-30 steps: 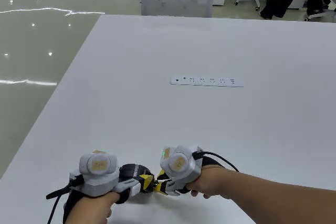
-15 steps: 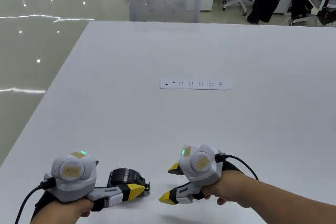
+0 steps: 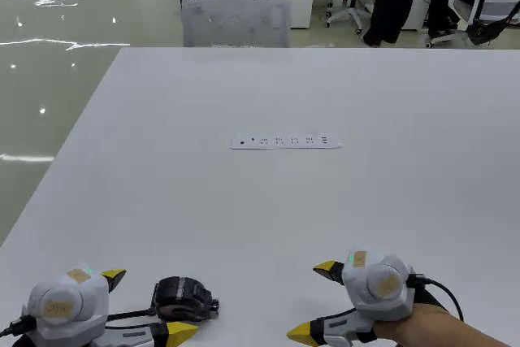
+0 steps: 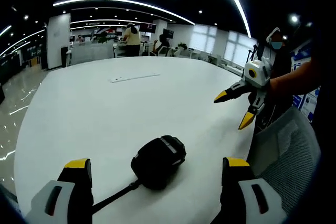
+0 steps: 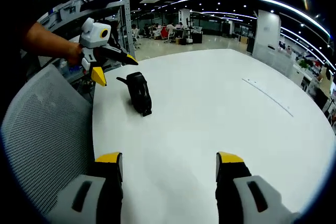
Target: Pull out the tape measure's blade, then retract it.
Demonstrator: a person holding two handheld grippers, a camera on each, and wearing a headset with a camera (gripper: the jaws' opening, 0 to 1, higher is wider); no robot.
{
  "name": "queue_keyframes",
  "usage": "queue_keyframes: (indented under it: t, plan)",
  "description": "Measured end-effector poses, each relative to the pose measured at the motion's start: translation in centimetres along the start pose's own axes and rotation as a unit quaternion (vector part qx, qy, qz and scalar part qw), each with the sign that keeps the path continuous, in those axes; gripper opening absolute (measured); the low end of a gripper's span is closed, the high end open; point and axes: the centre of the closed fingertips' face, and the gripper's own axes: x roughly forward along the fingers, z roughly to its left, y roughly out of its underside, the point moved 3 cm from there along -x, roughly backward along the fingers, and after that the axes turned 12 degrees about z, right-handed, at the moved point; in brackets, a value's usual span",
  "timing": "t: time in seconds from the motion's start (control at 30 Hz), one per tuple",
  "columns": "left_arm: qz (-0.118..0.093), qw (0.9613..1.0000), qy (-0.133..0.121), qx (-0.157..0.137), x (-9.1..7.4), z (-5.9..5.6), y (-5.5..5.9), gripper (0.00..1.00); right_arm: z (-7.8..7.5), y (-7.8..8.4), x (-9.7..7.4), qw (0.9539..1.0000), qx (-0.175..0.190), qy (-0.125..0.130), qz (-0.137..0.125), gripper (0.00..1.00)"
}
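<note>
A black tape measure (image 3: 184, 297) lies on the white table (image 3: 325, 201) near its front edge, blade in, with a thin black strap trailing toward the left gripper (image 3: 147, 305). That gripper stands open just left of the case, yellow tips on either side, not touching it. In the left gripper view the tape measure (image 4: 158, 161) sits just ahead of the open left gripper (image 4: 157, 163). The right gripper (image 3: 313, 301) is open and holds nothing, well to the right of the case. In the right gripper view the tape measure (image 5: 139, 93) lies far ahead of the right gripper (image 5: 169, 157).
A white power strip (image 3: 284, 141) lies in the middle of the table. A grey chair (image 3: 236, 20) stands at the far edge, with office chairs and a person behind. A mesh chair back (image 4: 286, 150) stands close by the front edge.
The two grippers were together on the tape measure a second ago. They have let go and parted: the right one moved right, the left one drew back and opened. The case rests on the table.
</note>
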Motion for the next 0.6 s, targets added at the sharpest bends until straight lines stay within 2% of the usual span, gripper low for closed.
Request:
queue_keyframes:
  t: [0.07, 0.1, 0.17, 0.23, 0.43, 0.5, 0.57, 0.6]
  plan:
    - [-0.015, 0.9999, -0.001, 0.005, -0.6, 0.2, -0.1, 1.0, -0.5, 0.8, -1.2, 0.9999, 0.006, 0.012, -0.003, 0.74]
    - [-0.008, 1.0, -0.002, 0.001, -0.8, 0.5, 0.4, 1.0, -0.7, 1.2, -1.8, 0.9996, 0.019, 0.014, -0.012, 0.76]
    - [-0.012, 0.9999, 0.002, 0.005, -1.1, 0.4, 0.8, 1.0, -0.9, 2.1, -2.5, 0.9995, 0.021, 0.018, -0.012, 0.8]
    - [-0.004, 0.9999, 0.001, 0.012, -1.4, 0.5, 1.4, 1.0, -1.1, 3.0, -3.4, 0.9992, 0.028, 0.025, -0.014, 0.83]
    - [-0.006, 0.9999, 0.004, 0.01, -2.3, 1.0, 2.3, 1.0, -2.2, 6.0, -5.4, 0.9977, 0.036, 0.056, -0.013, 0.96]
    - [0.006, 0.9995, -0.007, 0.029, -2.6, 1.2, 2.9, 1.0, -2.7, 7.4, -6.0, 0.9966, 0.054, 0.062, -0.006, 0.98]
    - [0.005, 0.9997, -0.006, 0.025, -2.9, 1.4, 3.1, 1.0, -2.8, 8.3, -6.6, 0.9958, 0.062, 0.068, -0.005, 1.0]
    - [0.0, 0.9999, -0.003, 0.011, -3.1, 1.5, 3.1, 1.0, -2.9, 8.8, -6.9, 0.9952, 0.065, 0.072, -0.006, 1.0]
